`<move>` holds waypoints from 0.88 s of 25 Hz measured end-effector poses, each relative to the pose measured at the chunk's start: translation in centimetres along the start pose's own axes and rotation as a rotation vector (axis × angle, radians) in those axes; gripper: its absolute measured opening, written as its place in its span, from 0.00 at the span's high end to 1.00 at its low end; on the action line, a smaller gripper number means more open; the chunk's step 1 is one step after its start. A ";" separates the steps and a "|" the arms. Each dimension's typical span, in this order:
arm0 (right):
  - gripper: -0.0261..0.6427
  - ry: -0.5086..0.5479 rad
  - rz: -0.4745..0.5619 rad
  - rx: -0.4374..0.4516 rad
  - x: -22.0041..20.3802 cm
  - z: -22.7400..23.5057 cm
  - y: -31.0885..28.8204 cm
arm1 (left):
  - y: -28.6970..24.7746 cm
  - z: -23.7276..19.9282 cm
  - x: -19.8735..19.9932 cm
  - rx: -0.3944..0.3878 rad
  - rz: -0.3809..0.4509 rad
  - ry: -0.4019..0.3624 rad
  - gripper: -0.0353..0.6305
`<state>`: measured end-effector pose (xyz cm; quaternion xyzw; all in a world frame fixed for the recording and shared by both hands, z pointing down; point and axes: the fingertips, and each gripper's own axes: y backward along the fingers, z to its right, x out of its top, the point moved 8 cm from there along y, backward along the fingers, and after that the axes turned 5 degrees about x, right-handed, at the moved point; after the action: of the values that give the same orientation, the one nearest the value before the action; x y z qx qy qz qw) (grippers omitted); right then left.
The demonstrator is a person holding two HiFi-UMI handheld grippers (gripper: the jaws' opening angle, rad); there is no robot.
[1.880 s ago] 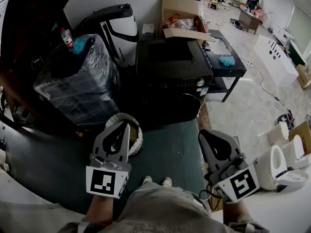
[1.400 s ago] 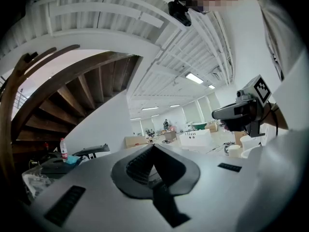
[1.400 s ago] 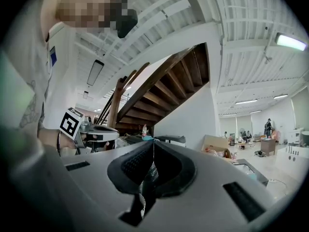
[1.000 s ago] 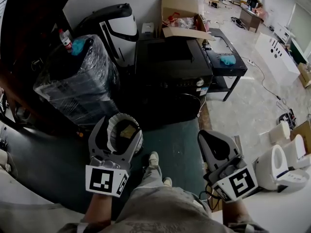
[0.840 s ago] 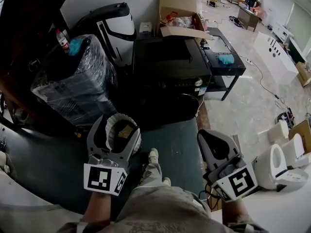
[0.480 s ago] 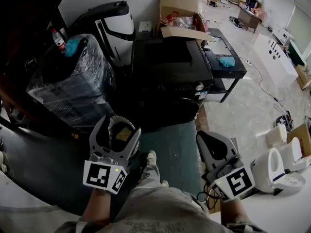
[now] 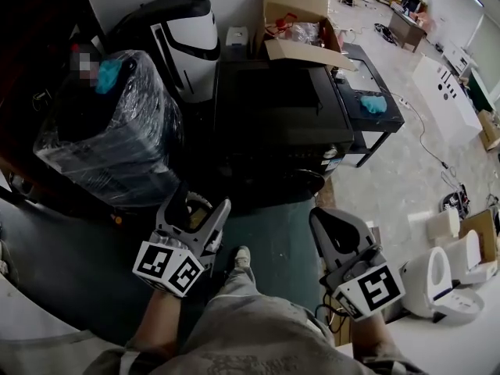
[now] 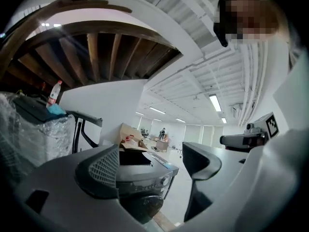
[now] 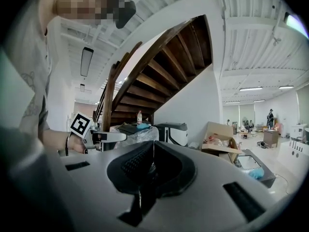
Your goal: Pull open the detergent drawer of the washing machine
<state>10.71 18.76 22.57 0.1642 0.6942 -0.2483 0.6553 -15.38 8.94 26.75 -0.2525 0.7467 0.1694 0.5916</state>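
The black front-loading washing machine (image 7: 277, 119) stands ahead of me on the floor. Its control panel with a round dial (image 8: 165, 181) shows between the left jaws. The drawer front on that dark panel is too dim to make out. My left gripper (image 7: 201, 207) is short of the machine's lower left, open, tilted to one side. Its jaws have just been opening a little further, with nothing between them. My right gripper (image 7: 337, 226) hangs in front of the machine's right side, shut and empty. The left gripper (image 9: 102, 137) also shows in the right gripper view.
A plastic-wrapped appliance (image 7: 109, 139) stands left of the machine, and a black-and-white unit (image 7: 187, 33) behind it. An open cardboard box (image 7: 297, 26) sits at the back, a low black table (image 7: 373, 112) to the right. A white bucket (image 7: 197, 203) lies under the left gripper. White toilets (image 7: 445, 276) stand at right.
Both grippers have moved forward towards the washing machine and sunk a little. The left gripper has rolled, so its marker cube now sits tilted. The person has stepped forward.
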 end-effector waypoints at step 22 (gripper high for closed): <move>0.92 -0.083 -0.126 -0.025 -2.4 8.1 -19.1 | -16.9 -15.5 -13.9 -0.039 -0.296 0.628 0.32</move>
<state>7.09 -1.23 27.30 0.1016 0.6784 -0.2869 0.6687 -15.59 -10.87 44.74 -0.4089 0.8443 0.0099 0.3462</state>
